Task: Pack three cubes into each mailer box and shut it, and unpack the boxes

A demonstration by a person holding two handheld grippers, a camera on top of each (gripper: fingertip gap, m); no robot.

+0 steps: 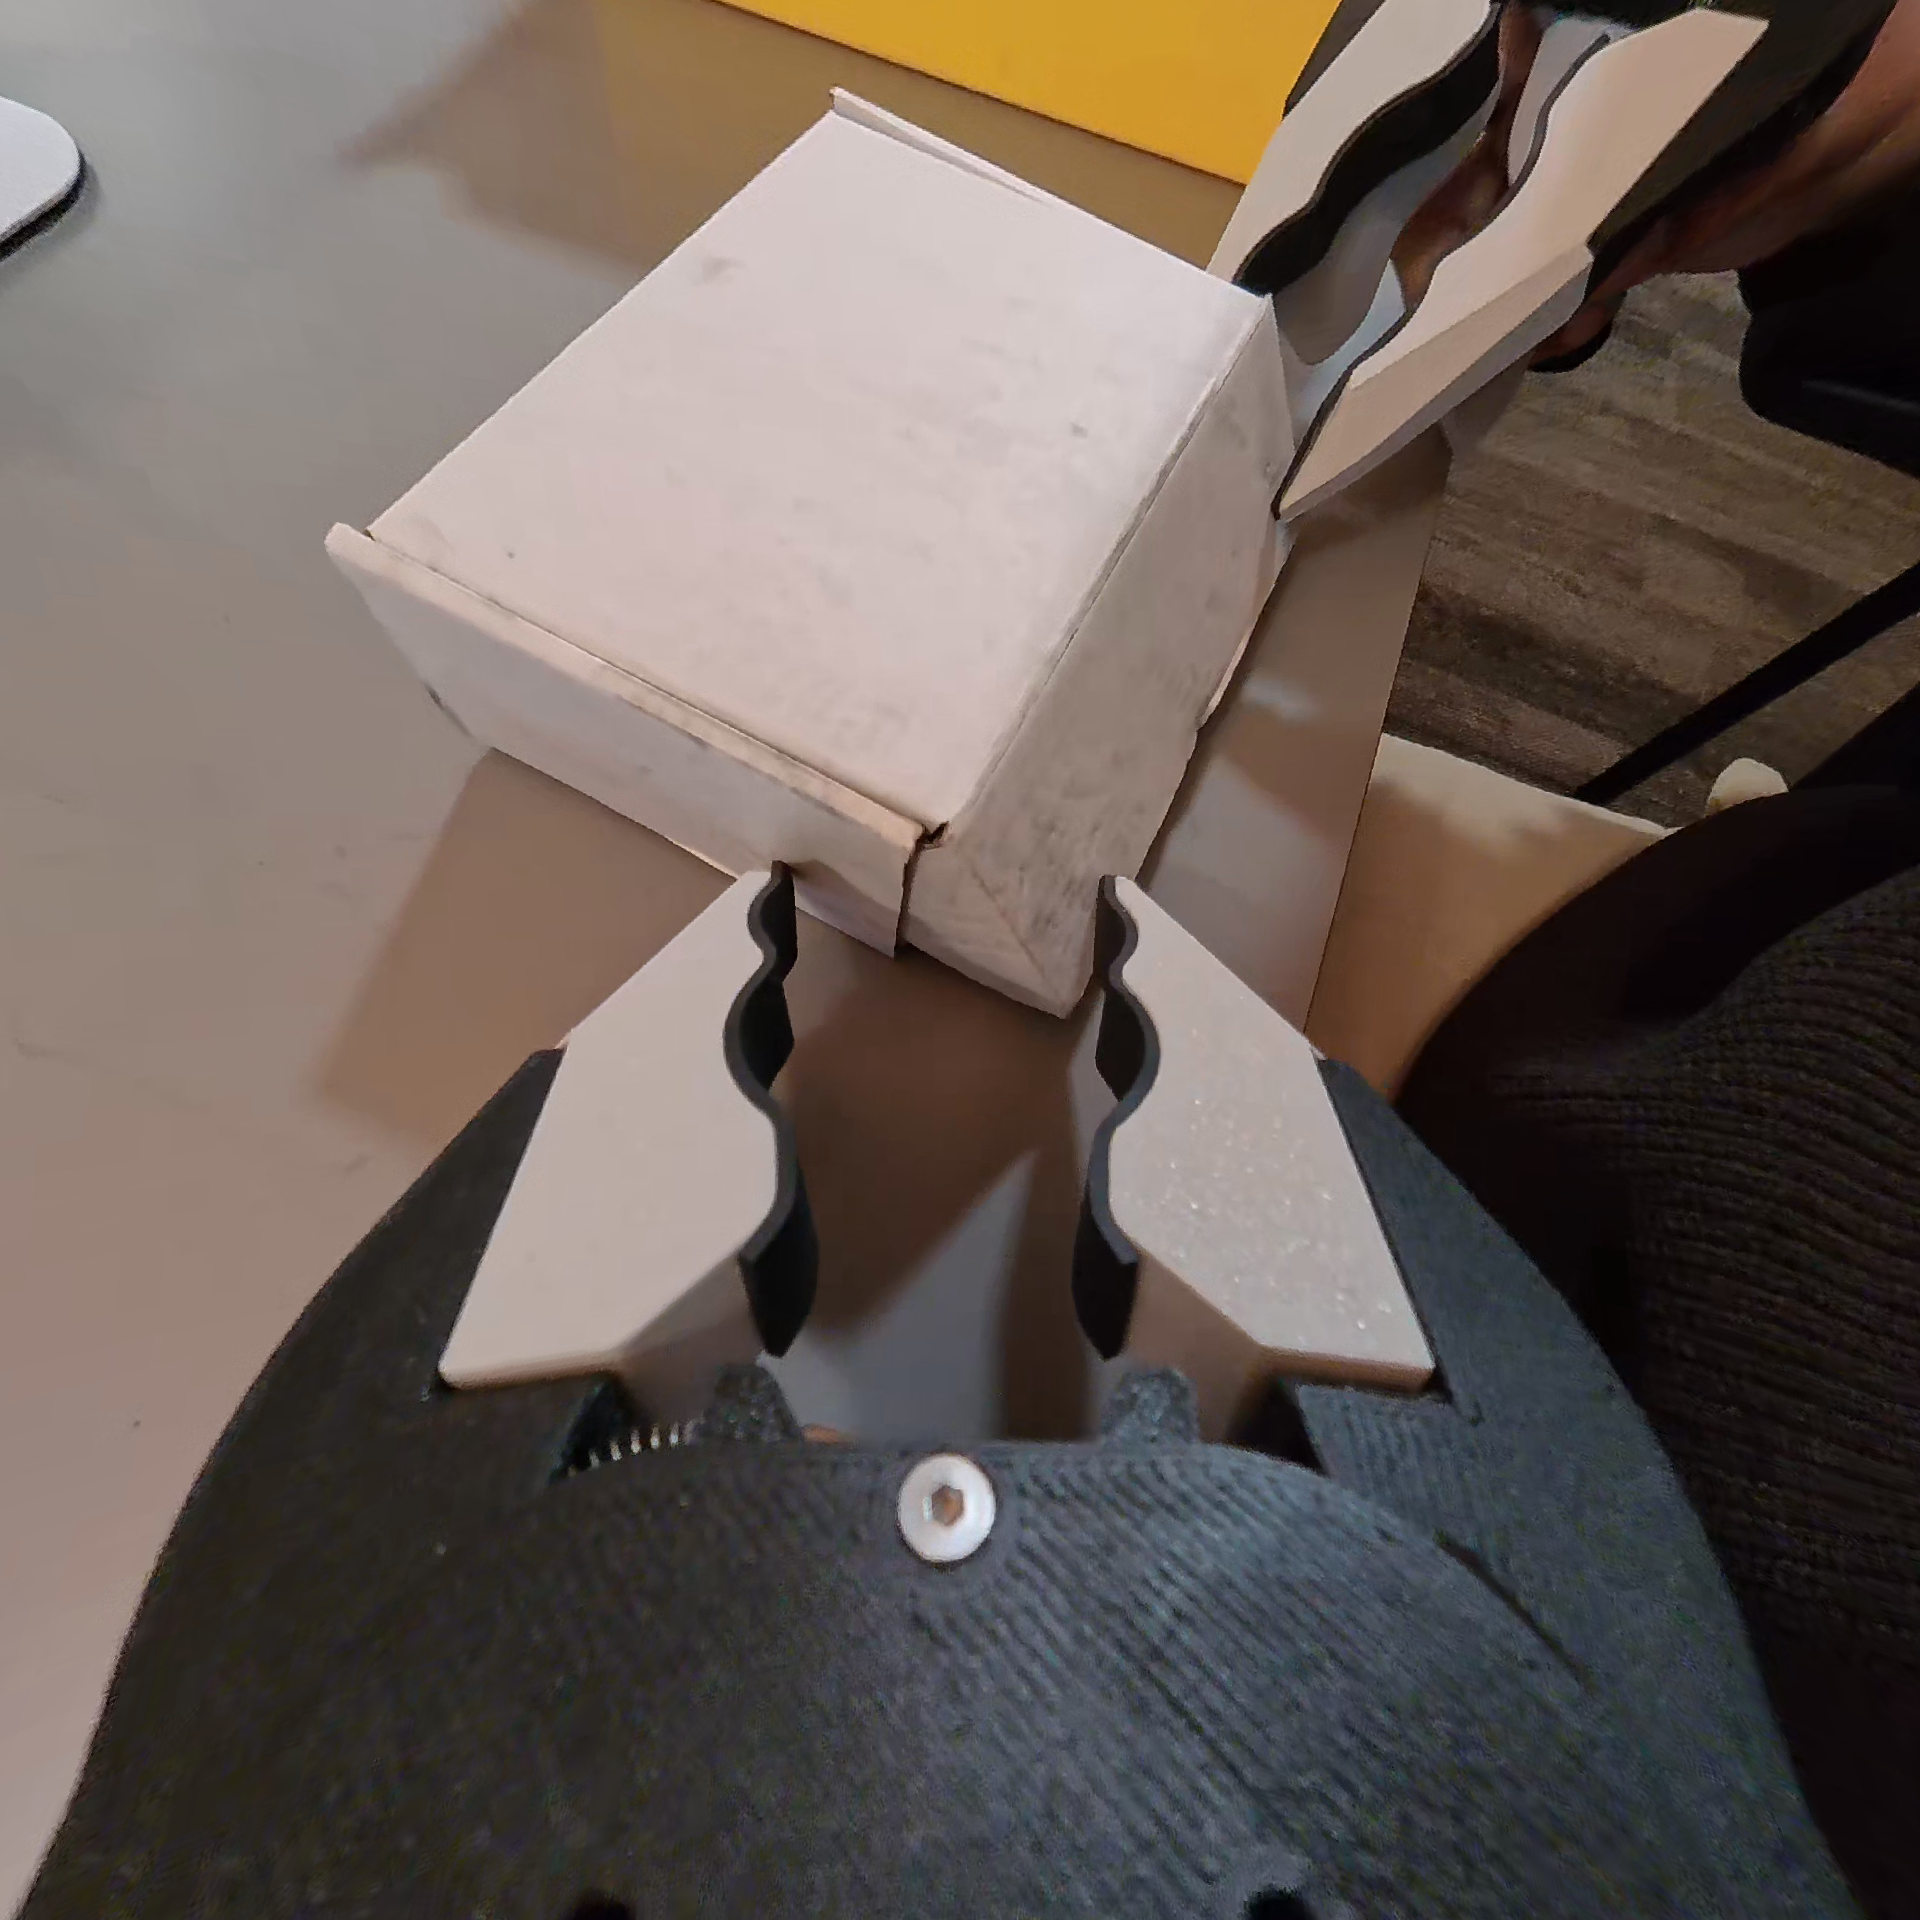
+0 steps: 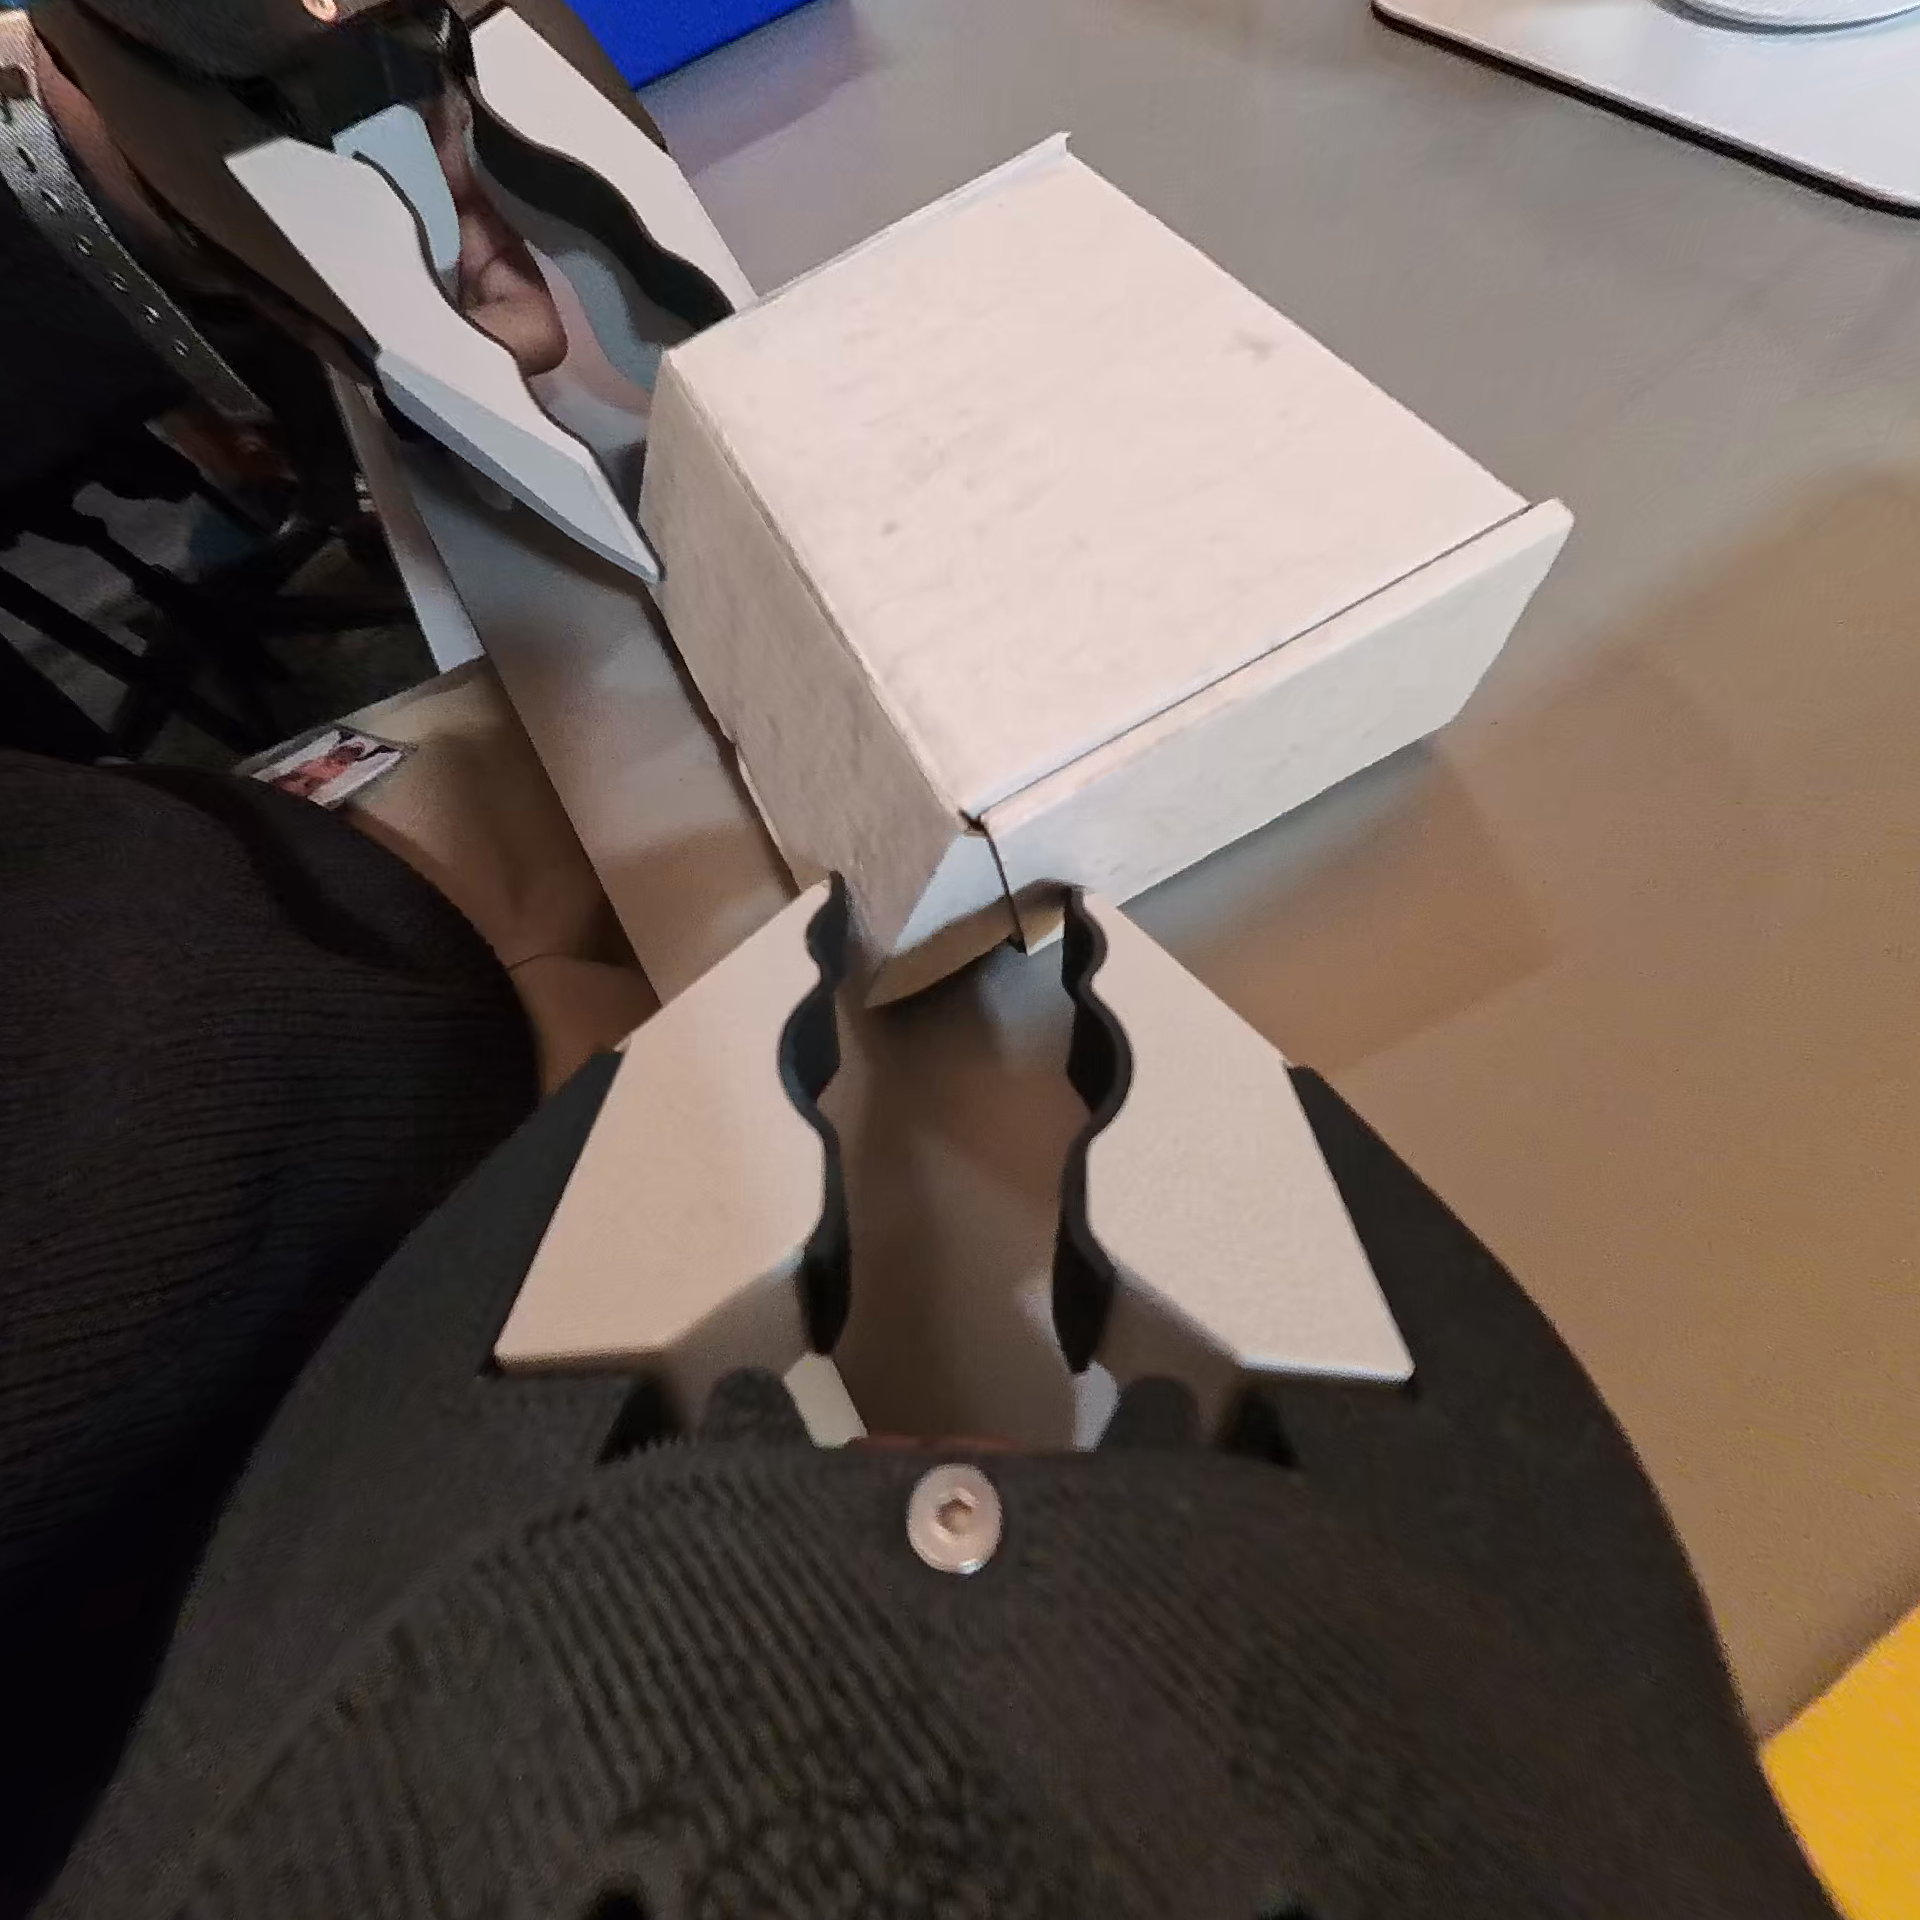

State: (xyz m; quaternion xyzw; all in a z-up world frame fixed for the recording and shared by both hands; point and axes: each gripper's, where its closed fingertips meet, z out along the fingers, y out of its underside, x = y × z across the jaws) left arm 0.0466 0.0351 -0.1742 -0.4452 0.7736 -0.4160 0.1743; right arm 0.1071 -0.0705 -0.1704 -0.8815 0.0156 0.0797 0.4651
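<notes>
closed white mailer box (image 1: 831, 499), lid down and front flap tucked, resting on the grey table (image 1: 187, 644) at its near edge, one lower corner overhanging that edge. no cubes are visible; whether any lie inside cannot be told.

left gripper (image 1: 940, 914): fingers spread, straddling the near lower corner of the box; one fingertip sits against the front wall, the other just beside the side wall. it is not pinching anything.

right gripper (image 2: 951, 920): likewise spread, its tips bracketing the opposite near corner, where the side flap seam shows. contact looks light at most. each gripper also appears in the other's view, at the far corner of the box.

surroundings: a yellow sheet (image 1: 1039, 62) lies beyond the box, a white pad (image 2: 1683, 94) sits on the table farther off, a blue object (image 2: 696, 36) is partly visible, and the person's dark knitted sleeve (image 1: 1683, 1195) and carpeted floor (image 1: 1662, 499) show past the table edge.

risk, as judged: with both grippers acting on corners near the edge, a push or an uneven lift could tip the box off the table. closing on a corner could also crush the cardboard or slip along the smooth walls.
</notes>
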